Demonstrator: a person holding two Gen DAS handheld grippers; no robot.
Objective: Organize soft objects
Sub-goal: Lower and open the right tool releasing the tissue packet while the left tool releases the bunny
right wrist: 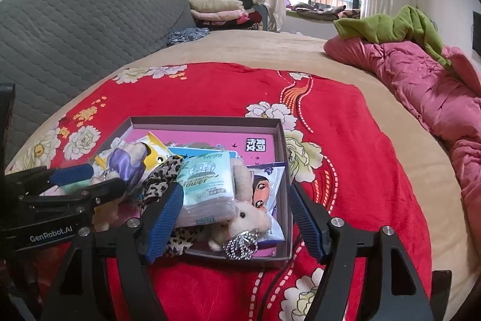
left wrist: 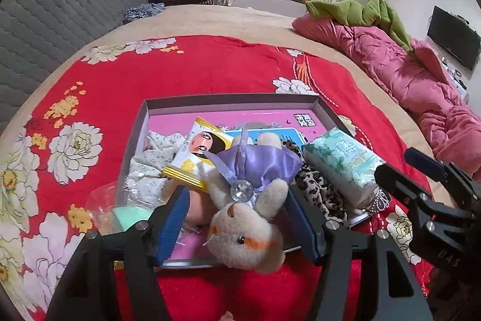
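A shallow grey box [left wrist: 326, 107] lies on a red flowered blanket [left wrist: 195, 65] spread over the bed, and the soft things are heaped inside it. The left gripper [left wrist: 240, 227] hangs over the near edge of the box with its blue pads spread wide; a plush rabbit [left wrist: 245, 233] in a purple satin dress lies on its back between them, head toward the camera, and neither pad presses on it. Beside the rabbit lie a yellow cartoon packet [left wrist: 200, 160], a floral cloth [left wrist: 150, 167], a leopard-print cloth [left wrist: 315, 185] and a tissue pack [left wrist: 342, 167]. A mint-green thing in clear wrap [left wrist: 126, 217] sits at the box's near left corner, partly hidden. The right gripper [right wrist: 236, 220] is also spread wide over the box's right end, holding nothing; the tissue pack [right wrist: 207, 185], a second plush [right wrist: 249, 215] and a sparkly ornament [right wrist: 240, 245] lie between its pads, the left pad just beside the pack. A pink quilt [right wrist: 421, 86] and green cloth [right wrist: 387, 26] lie well apart.
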